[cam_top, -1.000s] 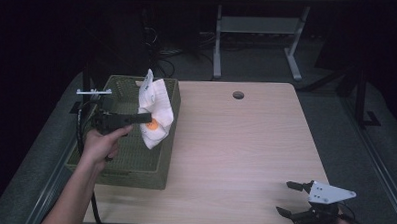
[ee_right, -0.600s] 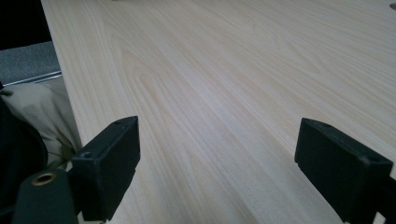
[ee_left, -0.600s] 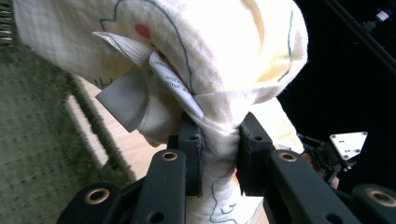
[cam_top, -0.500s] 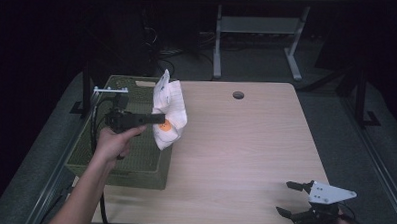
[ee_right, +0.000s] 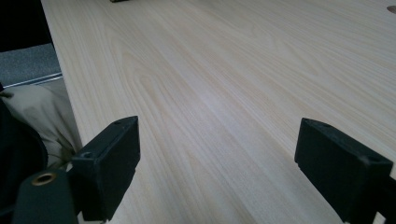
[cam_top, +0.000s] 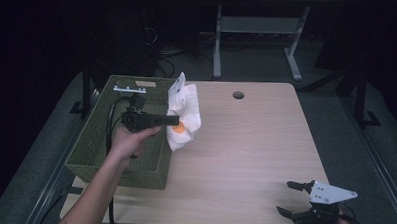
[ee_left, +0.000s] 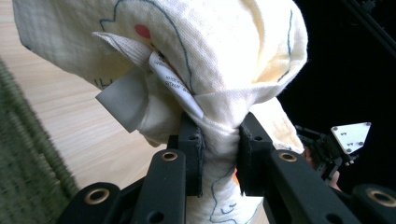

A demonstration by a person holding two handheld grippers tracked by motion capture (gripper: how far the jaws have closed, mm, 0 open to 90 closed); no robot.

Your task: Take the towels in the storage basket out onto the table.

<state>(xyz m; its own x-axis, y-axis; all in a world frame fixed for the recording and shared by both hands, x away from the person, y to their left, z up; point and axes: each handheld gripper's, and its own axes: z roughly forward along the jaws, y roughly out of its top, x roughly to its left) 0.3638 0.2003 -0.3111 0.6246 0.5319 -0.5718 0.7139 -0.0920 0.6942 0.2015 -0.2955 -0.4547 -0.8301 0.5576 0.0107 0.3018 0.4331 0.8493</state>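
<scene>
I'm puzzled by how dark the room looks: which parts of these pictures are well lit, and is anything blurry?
High view: the table is brightly lit, the surroundings nearly black. Left gripper view: the cloth is sharp, while the green basket at the edge is smeared. Right gripper view: the near fingers look soft, the wood grain clearer.

Dim room; grey carpeted floor [cam_top: 331,121]; pale wooden table [cam_top: 255,144] centre; metal desk frame [cam_top: 257,29] at 12 o'clock.
</scene>
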